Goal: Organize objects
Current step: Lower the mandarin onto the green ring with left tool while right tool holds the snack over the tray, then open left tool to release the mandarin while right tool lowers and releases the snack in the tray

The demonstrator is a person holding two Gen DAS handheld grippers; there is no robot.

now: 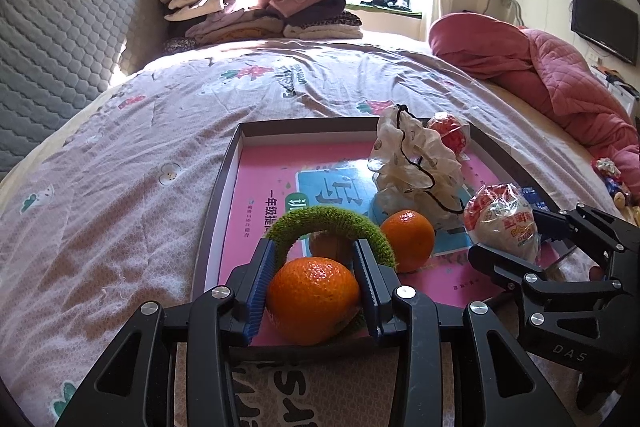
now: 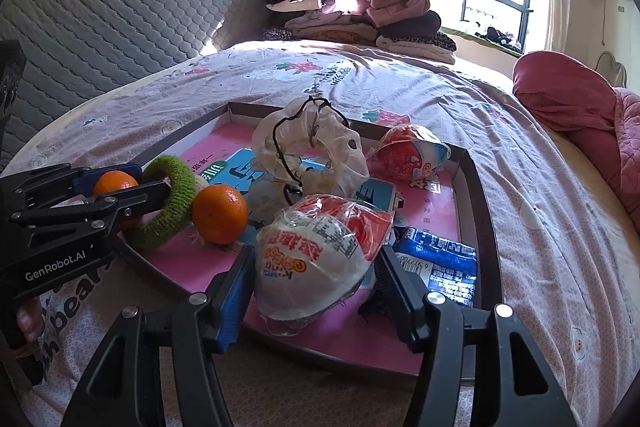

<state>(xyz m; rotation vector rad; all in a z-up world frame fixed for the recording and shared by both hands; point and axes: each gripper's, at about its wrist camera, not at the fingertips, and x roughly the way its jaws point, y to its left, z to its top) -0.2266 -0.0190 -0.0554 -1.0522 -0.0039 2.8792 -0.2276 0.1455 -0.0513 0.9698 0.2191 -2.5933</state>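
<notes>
Left wrist view, listed left to right: left gripper (image 1: 314,291), jaws clamped on a round orange mandarin (image 1: 313,299) over the near edge of the shallow pink-lined cardboard tray (image 1: 224,195) on the bed; green knitted ring (image 1: 332,221) just behind; second mandarin (image 1: 408,239); right gripper (image 2: 316,279), jaws closed on a plastic-wrapped white-and-red egg-shaped snack (image 2: 320,259). Step judged: both items gripped, placement pending. Next move calls for carrying each to its sorted spot.

A brown object (image 1: 330,245) sits mostly hidden behind the green knitted ring (image 1: 332,217) and the near orange (image 1: 313,297). The blue packet (image 2: 440,259) is partly covered by the wrapped snack (image 2: 320,255), its print too small to read.
</notes>
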